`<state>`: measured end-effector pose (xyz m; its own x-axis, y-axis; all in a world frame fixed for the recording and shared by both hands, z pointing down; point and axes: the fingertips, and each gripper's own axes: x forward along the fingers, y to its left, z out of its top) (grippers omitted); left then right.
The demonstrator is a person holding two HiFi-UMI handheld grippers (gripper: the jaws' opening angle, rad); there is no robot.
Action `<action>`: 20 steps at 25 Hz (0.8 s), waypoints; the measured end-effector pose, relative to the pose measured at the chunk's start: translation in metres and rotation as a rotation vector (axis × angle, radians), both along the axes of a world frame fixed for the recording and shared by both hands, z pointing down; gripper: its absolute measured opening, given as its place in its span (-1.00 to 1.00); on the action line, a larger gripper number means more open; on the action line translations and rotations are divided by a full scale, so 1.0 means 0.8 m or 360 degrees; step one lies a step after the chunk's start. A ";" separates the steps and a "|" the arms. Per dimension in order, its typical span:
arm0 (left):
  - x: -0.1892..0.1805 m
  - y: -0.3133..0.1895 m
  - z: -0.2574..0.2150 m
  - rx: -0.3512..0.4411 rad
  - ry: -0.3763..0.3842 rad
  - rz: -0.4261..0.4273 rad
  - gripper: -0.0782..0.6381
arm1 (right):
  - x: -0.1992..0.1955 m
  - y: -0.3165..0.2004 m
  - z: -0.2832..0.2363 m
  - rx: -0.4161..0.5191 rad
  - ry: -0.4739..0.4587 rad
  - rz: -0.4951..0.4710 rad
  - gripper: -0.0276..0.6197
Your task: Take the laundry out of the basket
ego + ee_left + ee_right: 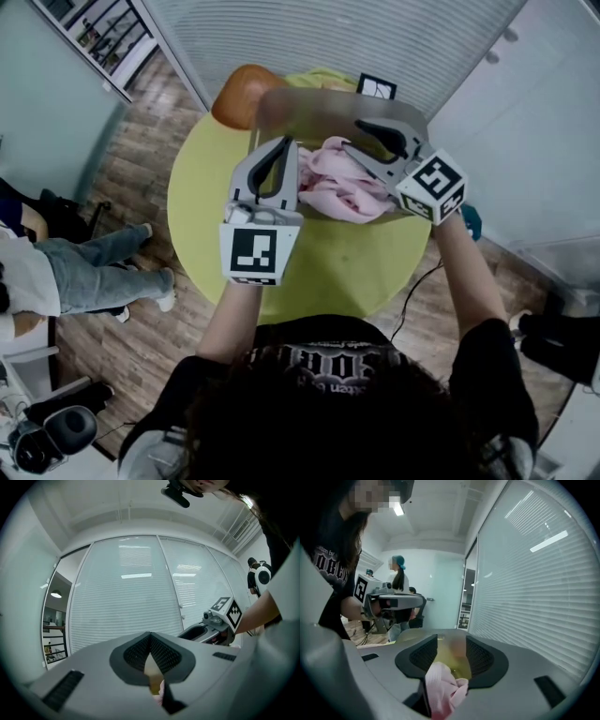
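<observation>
A heap of pink laundry (342,187) lies on the round yellow-green table (347,267), between my two grippers. My right gripper (361,141) reaches over it from the right. In the right gripper view its jaws (451,641) stand apart, with a fold of the pink cloth (443,688) lying loose low between them and the table showing through the gap. My left gripper (284,142) stands at the heap's left edge. Its tips (150,637) meet, and nothing shows clamped between them. An orange-brown rounded thing (246,94), perhaps the basket, sits at the table's far edge.
A blurred grey-brown shape (319,108) hangs above the table's far side. White blinds (126,597) close off the far wall. A person (94,267) sits on the floor side at the left, and another (399,576) stands further back. A cable (417,291) runs off the table's right edge.
</observation>
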<state>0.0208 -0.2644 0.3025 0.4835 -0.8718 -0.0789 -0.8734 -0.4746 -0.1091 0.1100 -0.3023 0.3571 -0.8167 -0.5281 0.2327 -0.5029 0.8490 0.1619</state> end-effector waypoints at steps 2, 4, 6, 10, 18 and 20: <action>0.000 -0.002 0.001 -0.0005 -0.0002 0.0001 -0.79 | -0.002 0.000 0.020 -0.0085 0.0084 -0.0074 -0.17; 0.001 -0.004 0.003 -0.0009 0.0000 0.0003 -0.79 | -0.003 -0.002 0.042 -0.0167 0.0169 -0.0125 -0.01; 0.001 -0.004 0.004 -0.0017 0.0024 0.0011 -0.79 | -0.006 -0.003 0.058 -0.0239 0.0219 -0.0163 0.14; -0.002 -0.004 0.003 -0.0005 0.0024 0.0026 -0.79 | -0.019 -0.003 0.089 -0.0350 0.0309 -0.0231 0.38; -0.009 -0.005 0.003 0.0003 0.0005 -0.0001 -0.79 | -0.017 -0.018 0.166 -0.0560 0.0564 -0.0226 0.58; -0.011 -0.005 0.004 0.0003 0.0005 -0.0003 -0.79 | -0.018 -0.020 0.179 -0.0619 0.0593 -0.0233 0.60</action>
<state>0.0123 -0.2684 0.3055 0.4819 -0.8724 -0.0818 -0.8745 -0.4730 -0.1071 0.0960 -0.3181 0.5005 -0.7004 -0.2327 0.6747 -0.3438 0.9384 -0.0332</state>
